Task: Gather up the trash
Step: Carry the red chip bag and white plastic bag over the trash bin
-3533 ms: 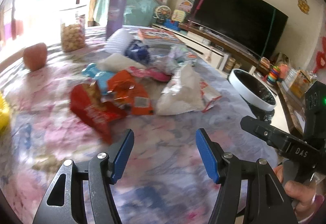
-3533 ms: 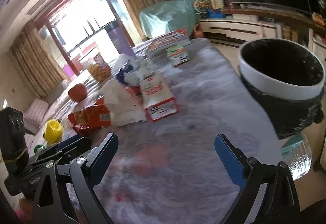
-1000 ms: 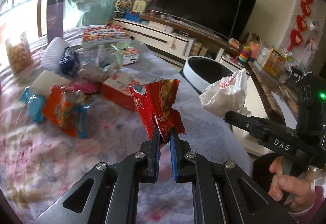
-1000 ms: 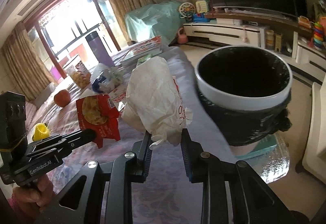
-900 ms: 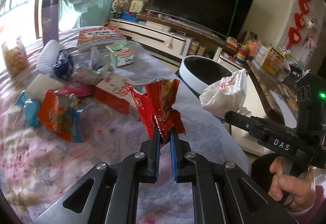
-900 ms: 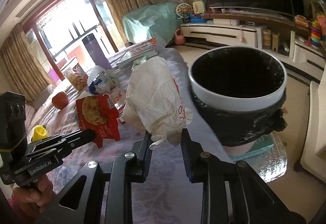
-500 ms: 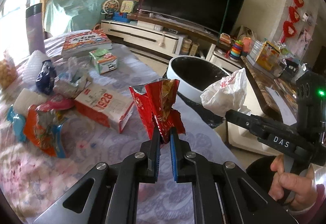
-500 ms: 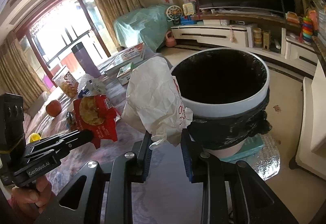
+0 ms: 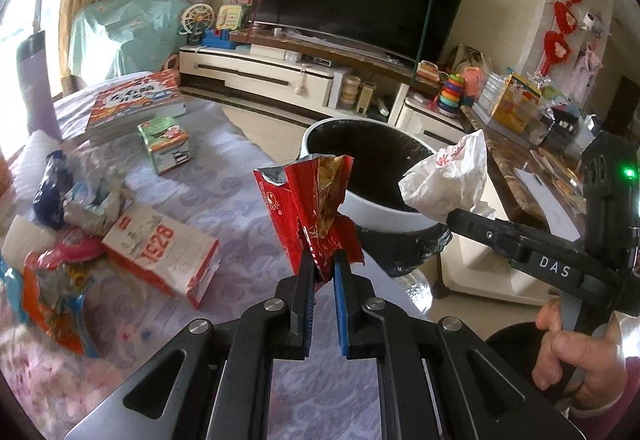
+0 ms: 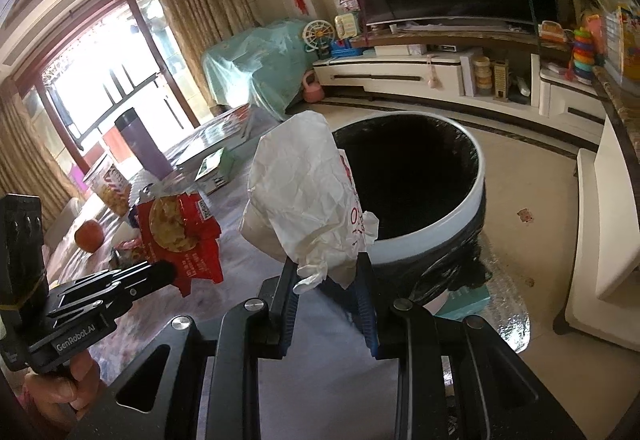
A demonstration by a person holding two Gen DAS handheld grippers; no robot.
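My left gripper (image 9: 322, 260) is shut on a torn red snack bag (image 9: 308, 200), held upright above the table's edge. My right gripper (image 10: 326, 272) is shut on a crumpled white paper bag (image 10: 304, 192) with red print. Both are raised just in front of a round white trash bin (image 10: 440, 216) lined with a black bag. In the left wrist view the bin (image 9: 372, 208) lies behind the red bag and the white bag (image 9: 448, 180) hangs over its right rim. The red snack bag (image 10: 176, 228) also shows at left in the right wrist view.
Several wrappers stay on the floral tablecloth (image 9: 224, 200): a red-and-white carton marked 1928 (image 9: 164, 248), an orange packet (image 9: 52, 292), a small green box (image 9: 168, 144), a book (image 9: 136, 100). A purple flask (image 10: 140, 144) and an apple (image 10: 89, 236) stand farther back. A TV cabinet (image 10: 420, 76) runs behind the bin.
Both grippers have carried their bags sideways toward the bin, which now looms larger and more central. The table litter has slid left in view. Neither grip has altered.
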